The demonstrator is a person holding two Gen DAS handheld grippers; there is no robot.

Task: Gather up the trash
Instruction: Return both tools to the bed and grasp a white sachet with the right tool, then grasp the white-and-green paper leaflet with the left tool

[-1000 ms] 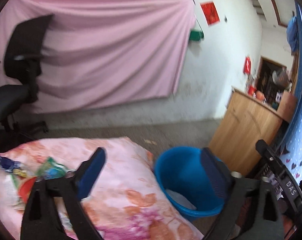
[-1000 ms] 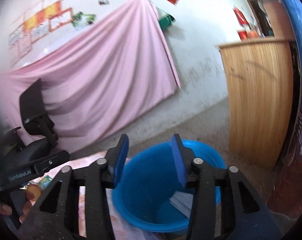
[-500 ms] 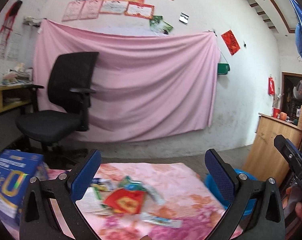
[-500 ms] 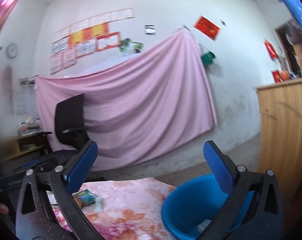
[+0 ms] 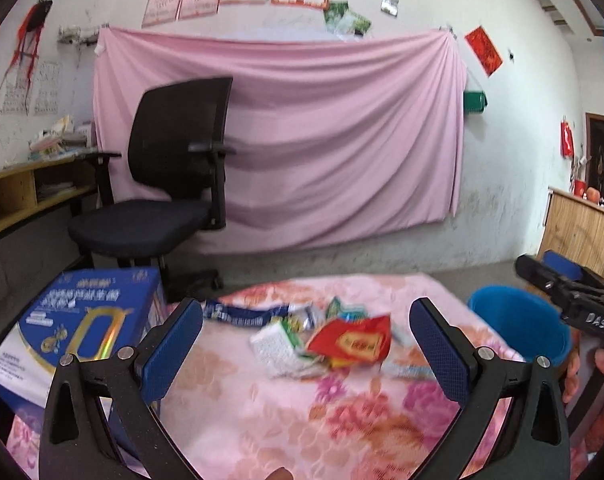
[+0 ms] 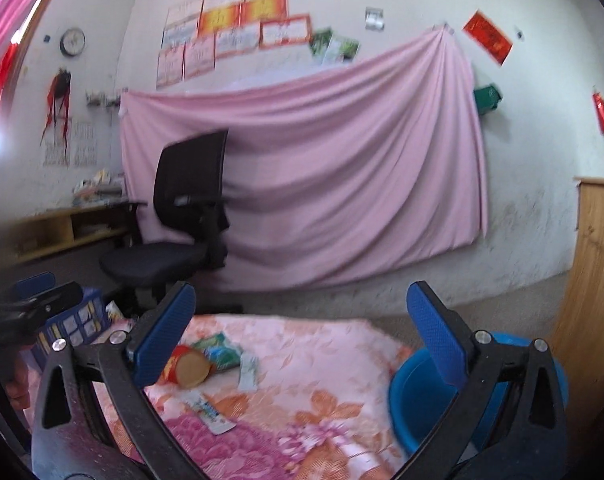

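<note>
A pile of wrappers lies on the pink floral cloth [image 5: 262, 408]: a red packet [image 5: 352, 344], a white crumpled wrapper [image 5: 274, 346], a dark blue wrapper [image 5: 242, 314]. My left gripper [image 5: 306, 346] is open and empty, hovering just before the pile. My right gripper [image 6: 302, 336] is open and empty above the cloth [image 6: 310, 396]; a red packet [image 6: 186, 368], a green wrapper [image 6: 220, 350] and a white wrapper [image 6: 212, 416] lie below it. The blue bucket [image 5: 518, 324] stands at the table's right edge and also shows in the right wrist view [image 6: 418, 396].
A blue box [image 5: 82, 320] stands on the table's left. A black office chair [image 5: 170, 200] is behind the table, before a pink sheet on the wall. A wooden cabinet [image 6: 594, 280] stands right of the bucket. A low shelf [image 5: 26, 196] runs along the left wall.
Both grippers swung left from over the bucket to face the table and the trash pile. The right gripper opened wide from a narrow gap. Nothing is held.
</note>
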